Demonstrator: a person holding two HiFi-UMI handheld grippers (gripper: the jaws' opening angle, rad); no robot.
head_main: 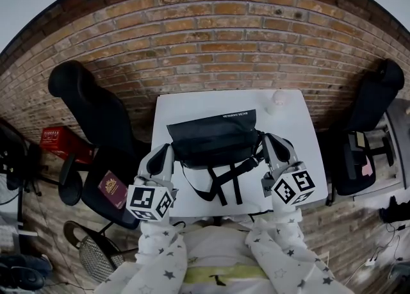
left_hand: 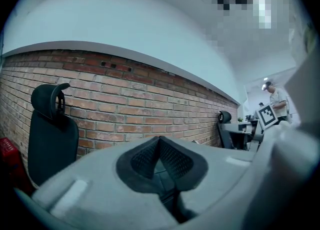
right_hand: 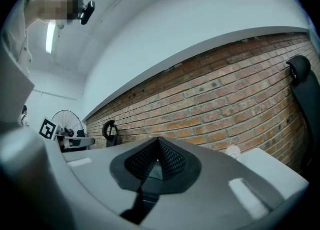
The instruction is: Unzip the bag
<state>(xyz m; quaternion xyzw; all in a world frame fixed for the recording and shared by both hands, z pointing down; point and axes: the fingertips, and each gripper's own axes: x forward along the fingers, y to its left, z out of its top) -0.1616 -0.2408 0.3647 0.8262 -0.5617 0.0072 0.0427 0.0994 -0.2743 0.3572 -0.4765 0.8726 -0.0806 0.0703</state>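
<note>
The worktop [head_main: 301,126] is a small white square pushed up against a red brick wall [head_main: 211,49], with pale plaster above the brick. A black office chair [head_main: 90,107] stands to its left with a maroon booklet [head_main: 112,190] on the seat, and another black chair [head_main: 371,100] stands to its right. A red crate [head_main: 61,139] sits on the floor at far left. A small white object [head_main: 279,100] sits on the worktop's far right part, near the wall.

The black bag [head_main: 214,136] lies flat in the middle of the worktop. Its long axis runs left to right, parallel to the wall. One long edge, carrying a line of small print, faces the wall. Its black straps [head_main: 224,184] trail from the other long edge toward me, reaching the worktop's near edge.

My left tongs [head_main: 168,150] hang just beside the bag's left end and my right tongs [head_main: 266,139] just beside its right end. I cannot tell whether either touches it. Both sets are tilted up toward the wall. In each gripper view the pads are pressed together with nothing between them.
</note>
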